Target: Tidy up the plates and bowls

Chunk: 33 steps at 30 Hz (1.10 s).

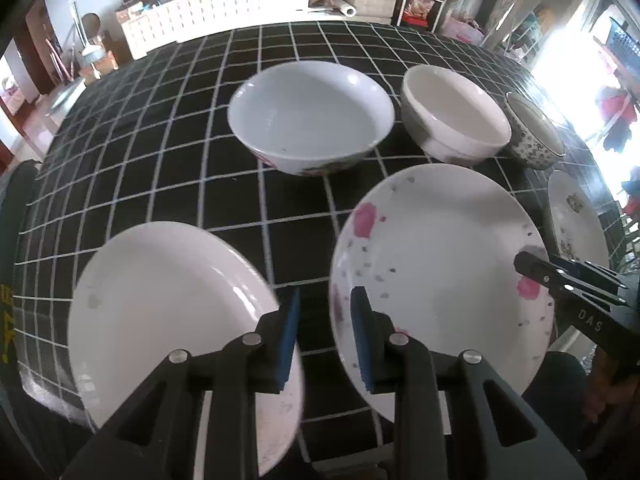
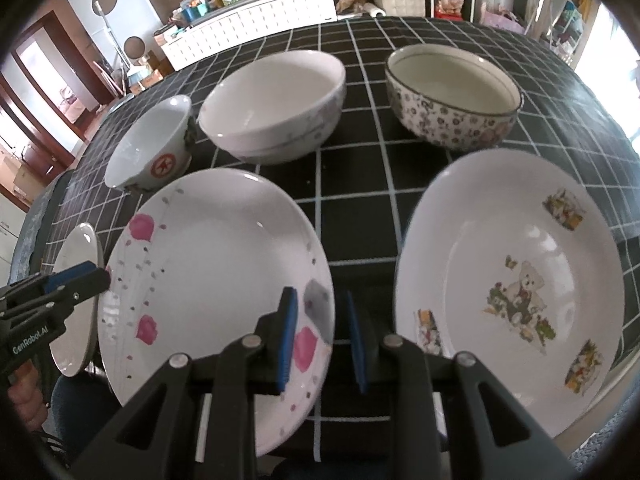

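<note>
Left wrist view: spread left tool [image 1: 325, 334] between plain plate [image 1: 168, 320] and pink-flowered plate [image 1: 436, 272].

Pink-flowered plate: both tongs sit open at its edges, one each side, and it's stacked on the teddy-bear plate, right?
Not stacked. The pink-flowered plate lies on the checked cloth beside the teddy-bear plate, with cloth showing between them, as the right wrist view shows. The rest holds: left tongs and right tongs sit open at its opposite edges.
</note>
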### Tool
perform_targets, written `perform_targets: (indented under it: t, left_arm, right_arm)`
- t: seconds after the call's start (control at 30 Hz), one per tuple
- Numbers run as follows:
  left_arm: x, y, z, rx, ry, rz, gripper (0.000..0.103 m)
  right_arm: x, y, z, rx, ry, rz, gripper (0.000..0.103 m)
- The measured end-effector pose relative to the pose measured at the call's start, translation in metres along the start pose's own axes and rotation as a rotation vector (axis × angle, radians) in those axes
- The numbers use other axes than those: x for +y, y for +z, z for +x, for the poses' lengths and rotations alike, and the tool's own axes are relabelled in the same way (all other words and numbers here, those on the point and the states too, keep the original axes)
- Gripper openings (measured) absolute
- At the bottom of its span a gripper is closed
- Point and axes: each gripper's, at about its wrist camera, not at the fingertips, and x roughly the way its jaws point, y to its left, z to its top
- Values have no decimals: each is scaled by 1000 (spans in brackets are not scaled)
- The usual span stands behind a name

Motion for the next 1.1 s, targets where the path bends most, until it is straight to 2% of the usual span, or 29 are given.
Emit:
perform_targets:
  t: [0.13, 0.27, 0.37, 0.9, 1.1]
  left_arm:
    - [-1, 1, 12, 29, -6, -8, 20]
    - [-4, 0, 14, 26, -19, 1, 10]
    - [-2, 1, 15, 26, -19, -3, 10]
    - [1, -16, -1, 26, -38, -25, 10]
    - [21, -21, -28, -23, -29, -64, 10]
  right_arm:
    - [-3, 0, -2, -10, 2, 10, 28]
    - [-1, -1, -2, -9, 3, 5, 23]
    - [2, -1, -2, -10, 2, -9, 17]
    - [18, 2, -12, -28, -75, -28, 17]
    - [31, 5, -20, -29, -39, -19, 17]
